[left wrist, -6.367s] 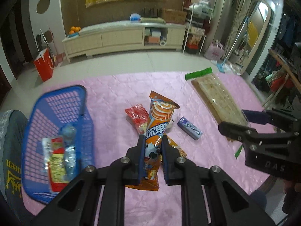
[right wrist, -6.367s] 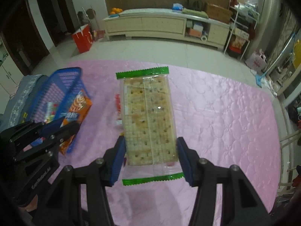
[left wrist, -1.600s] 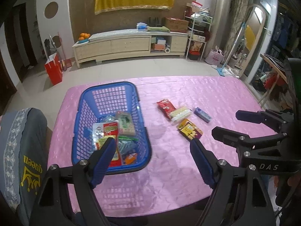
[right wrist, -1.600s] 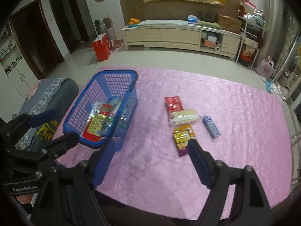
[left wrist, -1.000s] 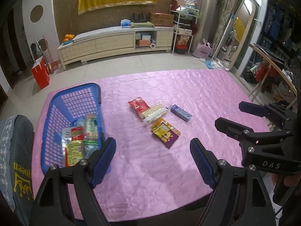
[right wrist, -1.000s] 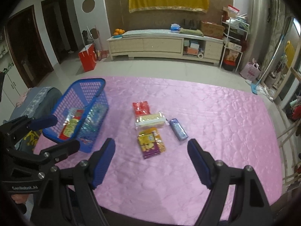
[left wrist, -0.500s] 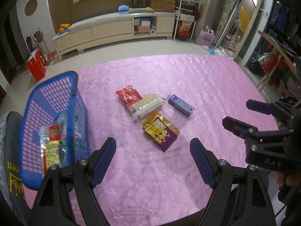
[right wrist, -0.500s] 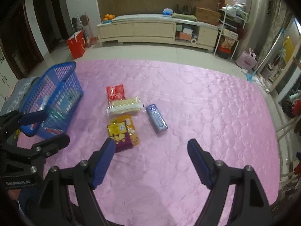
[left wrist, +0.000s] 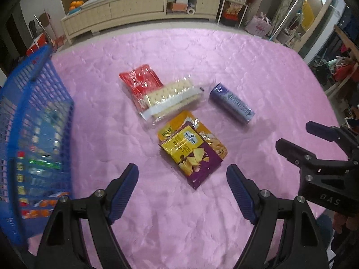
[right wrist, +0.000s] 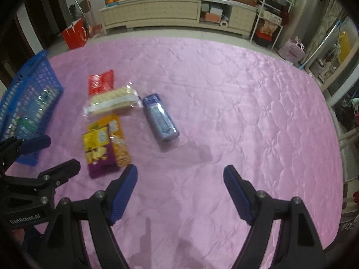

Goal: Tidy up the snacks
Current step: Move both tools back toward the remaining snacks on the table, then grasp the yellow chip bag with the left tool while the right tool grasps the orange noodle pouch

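On the pink tablecloth [left wrist: 246,67] lie a yellow-and-purple chip bag [left wrist: 190,154] on an orange packet, a clear pack of pale biscuits [left wrist: 170,97], a red packet [left wrist: 141,80] and a blue-purple roll [left wrist: 232,106]. My left gripper [left wrist: 182,179] is open and empty, just short of the chip bag. My right gripper [right wrist: 179,179] is open and empty, to the near right of the roll [right wrist: 160,114]; it also shows in the left wrist view [left wrist: 309,139]. The chip bag [right wrist: 98,148] lies to its left.
A blue plastic basket [left wrist: 33,103] holding several snacks stands at the table's left edge, also seen from the right wrist [right wrist: 27,94]. Beyond the table are a long low cabinet [left wrist: 139,6], a red bag [right wrist: 75,35] on the floor and shelves at the right.
Both grippers have come lower and closer to the snacks on the cloth. The snacks fill more of both views. The basket has slid toward the left edge of the views.
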The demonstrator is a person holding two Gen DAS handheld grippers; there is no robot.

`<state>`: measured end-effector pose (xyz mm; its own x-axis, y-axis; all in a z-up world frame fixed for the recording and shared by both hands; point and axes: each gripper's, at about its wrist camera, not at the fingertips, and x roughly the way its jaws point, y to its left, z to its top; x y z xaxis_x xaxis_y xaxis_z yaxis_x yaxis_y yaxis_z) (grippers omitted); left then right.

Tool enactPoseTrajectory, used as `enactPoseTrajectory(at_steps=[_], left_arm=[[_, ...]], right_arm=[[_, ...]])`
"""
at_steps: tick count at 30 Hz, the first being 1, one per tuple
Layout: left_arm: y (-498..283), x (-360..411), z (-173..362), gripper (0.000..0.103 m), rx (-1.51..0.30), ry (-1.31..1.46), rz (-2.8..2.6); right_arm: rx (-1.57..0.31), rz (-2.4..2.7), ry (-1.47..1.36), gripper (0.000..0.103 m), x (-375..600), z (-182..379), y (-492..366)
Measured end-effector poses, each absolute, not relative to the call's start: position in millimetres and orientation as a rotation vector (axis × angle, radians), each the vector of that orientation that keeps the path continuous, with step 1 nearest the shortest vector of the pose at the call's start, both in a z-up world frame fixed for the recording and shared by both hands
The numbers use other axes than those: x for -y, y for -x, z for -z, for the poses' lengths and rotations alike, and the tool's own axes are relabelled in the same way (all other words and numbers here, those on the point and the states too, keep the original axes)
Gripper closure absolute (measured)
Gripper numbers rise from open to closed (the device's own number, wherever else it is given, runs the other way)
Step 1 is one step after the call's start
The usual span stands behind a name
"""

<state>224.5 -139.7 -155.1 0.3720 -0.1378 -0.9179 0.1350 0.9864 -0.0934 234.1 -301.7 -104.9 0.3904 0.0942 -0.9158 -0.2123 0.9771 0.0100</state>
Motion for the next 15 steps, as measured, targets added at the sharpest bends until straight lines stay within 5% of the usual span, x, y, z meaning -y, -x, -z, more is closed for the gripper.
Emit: enactPoseTrajectory(at_steps=[15], left_arm=[[-260.1, 152.3, 198.1, 0.024, -1.226, 0.025, 0.109]], right_arm=[[-1.198, -0.191, 0.075, 0.021, 307.0, 136.5, -255.3]])
